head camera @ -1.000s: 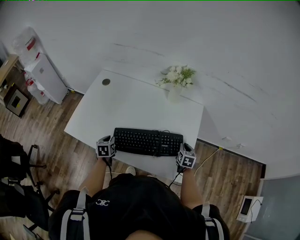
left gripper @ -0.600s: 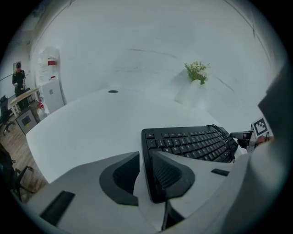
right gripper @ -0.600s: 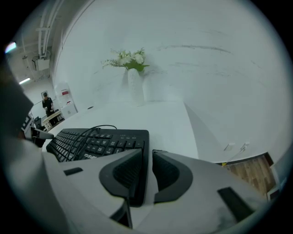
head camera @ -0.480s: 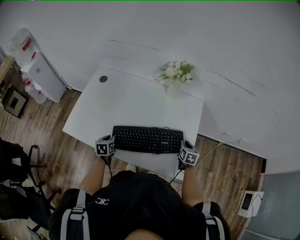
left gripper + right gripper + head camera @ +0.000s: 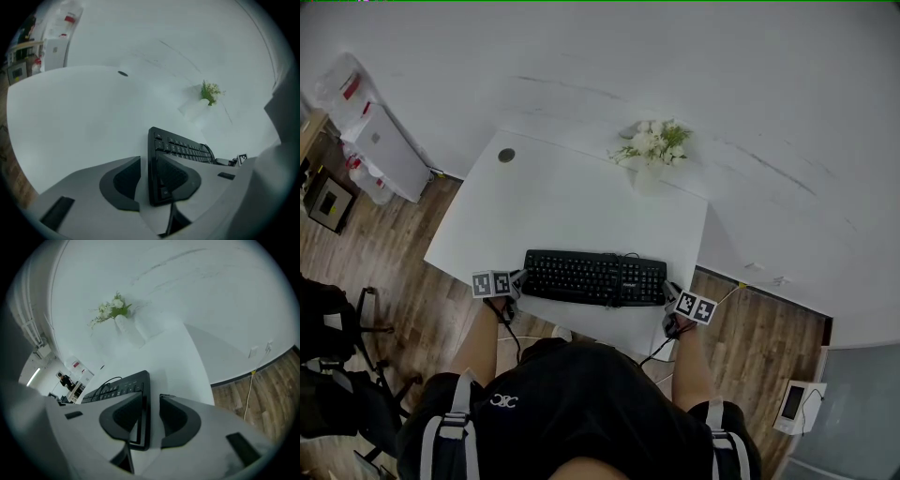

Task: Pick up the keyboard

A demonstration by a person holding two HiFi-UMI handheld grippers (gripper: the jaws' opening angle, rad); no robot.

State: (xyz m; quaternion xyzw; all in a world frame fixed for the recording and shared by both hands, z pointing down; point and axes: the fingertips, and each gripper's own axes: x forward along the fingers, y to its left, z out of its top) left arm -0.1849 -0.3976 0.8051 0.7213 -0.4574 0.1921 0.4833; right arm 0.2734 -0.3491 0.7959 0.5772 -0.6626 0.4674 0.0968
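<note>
Hidden: torso [image 5: 572,412] masks the worktop [image 5: 553,202] edge nearest the keyboard [image 5: 595,278]; hands lost under the marker cubes [image 5: 492,283].
Keyboard: flat on the worktop, along its near edge.
Left gripper [image 5: 517,279]: jaws opening, keyboard's left end between them, pads not pressing.
Right gripper [image 5: 671,293]: jaws opening around keyboard's right end, gap at one pad.
Room: white wall [image 5: 722,75], wood floor [image 5: 403,272]; flower vase [image 5: 649,159] beyond keyboard.
Change: both marker cubes rolled outward; keyboard unmoved.

Black keyboard [image 5: 595,278] on a plain white desk [image 5: 553,202]. White flowers with green leaves [image 5: 652,142] in a white vase [image 5: 648,178]. White wall [image 5: 722,75] with faint grey streaks. Brown wood-grain floor [image 5: 384,253]. Person's black top [image 5: 572,403], small white logo, grey shoulder straps [image 5: 457,427].
</note>
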